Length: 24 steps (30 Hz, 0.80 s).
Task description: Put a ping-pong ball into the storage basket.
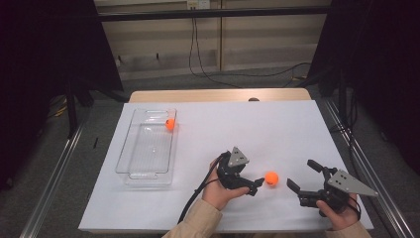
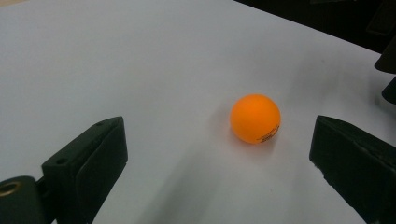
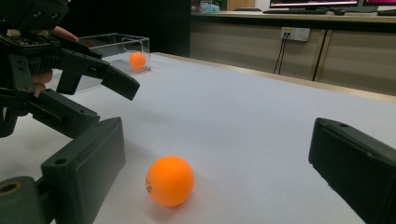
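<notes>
Both claws gape empty around the orange ball [image 1: 271, 178]; its print is illegible.

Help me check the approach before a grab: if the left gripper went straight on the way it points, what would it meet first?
Most likely the orange ball on the white table: it lies just ahead of the left gripper, between the lines of its open jaws, slightly right of centre.

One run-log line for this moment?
left tongs: open, at loose ball | right tongs: open, empty | second ball: in clear bin
</notes>
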Each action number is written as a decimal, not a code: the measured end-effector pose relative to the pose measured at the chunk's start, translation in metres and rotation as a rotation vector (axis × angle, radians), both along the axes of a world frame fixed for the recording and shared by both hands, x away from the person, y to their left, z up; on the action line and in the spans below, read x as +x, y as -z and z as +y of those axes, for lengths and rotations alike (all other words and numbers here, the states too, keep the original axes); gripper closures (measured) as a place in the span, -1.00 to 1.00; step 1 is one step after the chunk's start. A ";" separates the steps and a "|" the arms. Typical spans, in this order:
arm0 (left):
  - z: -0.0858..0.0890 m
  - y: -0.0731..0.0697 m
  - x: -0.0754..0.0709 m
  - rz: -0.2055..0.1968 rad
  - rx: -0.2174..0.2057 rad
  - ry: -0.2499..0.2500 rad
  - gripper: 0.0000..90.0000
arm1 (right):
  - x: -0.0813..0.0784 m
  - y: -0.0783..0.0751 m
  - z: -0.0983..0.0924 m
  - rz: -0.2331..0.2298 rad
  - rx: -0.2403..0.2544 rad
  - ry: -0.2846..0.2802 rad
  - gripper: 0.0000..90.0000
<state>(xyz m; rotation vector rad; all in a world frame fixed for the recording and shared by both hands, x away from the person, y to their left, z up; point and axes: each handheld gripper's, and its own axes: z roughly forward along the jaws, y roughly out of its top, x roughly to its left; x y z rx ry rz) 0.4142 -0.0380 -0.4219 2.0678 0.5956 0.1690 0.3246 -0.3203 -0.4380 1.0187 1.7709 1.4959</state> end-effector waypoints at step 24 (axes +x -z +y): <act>-0.019 0.005 -0.001 0.010 0.008 0.020 -0.90 | 0.000 -0.001 -0.001 0.001 0.001 -0.003 -0.91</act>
